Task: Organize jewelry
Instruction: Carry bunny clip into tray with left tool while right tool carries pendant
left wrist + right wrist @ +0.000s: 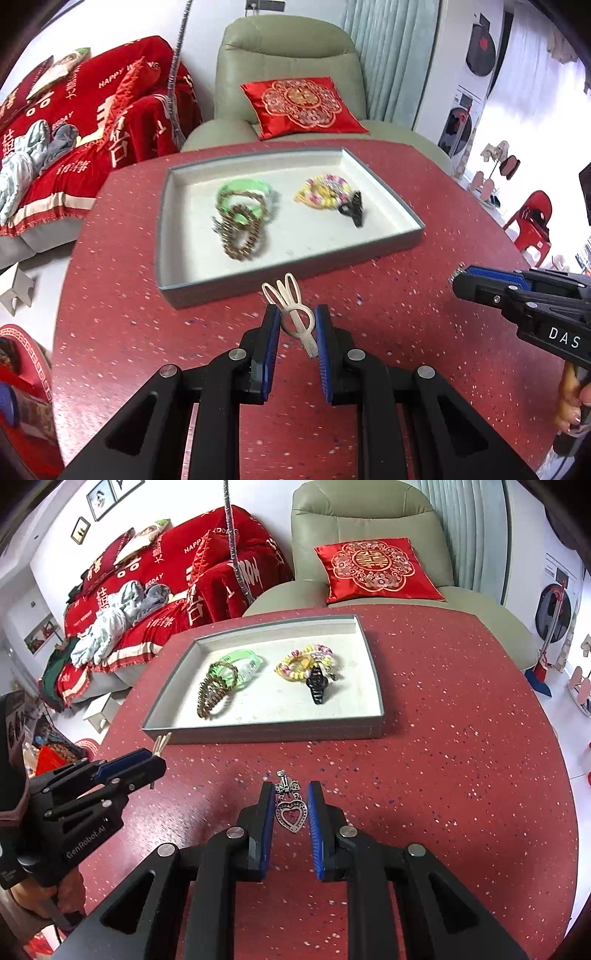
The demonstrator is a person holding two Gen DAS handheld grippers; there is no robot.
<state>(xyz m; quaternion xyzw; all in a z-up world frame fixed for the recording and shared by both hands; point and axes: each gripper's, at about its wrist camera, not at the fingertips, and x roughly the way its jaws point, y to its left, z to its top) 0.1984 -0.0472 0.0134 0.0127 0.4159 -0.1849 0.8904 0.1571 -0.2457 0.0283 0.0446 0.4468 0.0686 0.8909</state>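
Observation:
My left gripper is shut on a cream rabbit-ear hair clip, held above the red table just in front of the grey tray. My right gripper is shut on a silver heart brooch with a bow, also above the table short of the tray. Inside the tray lie a green bangle, brown bead bracelets, a yellow-pink bead bracelet and a black claw clip. Each gripper shows in the other's view: the right gripper, the left gripper.
The red speckled round table carries only the tray. Behind it stands a green armchair with a red embroidered cushion. A sofa with red covers sits at the back left. A hand grips the right tool's handle.

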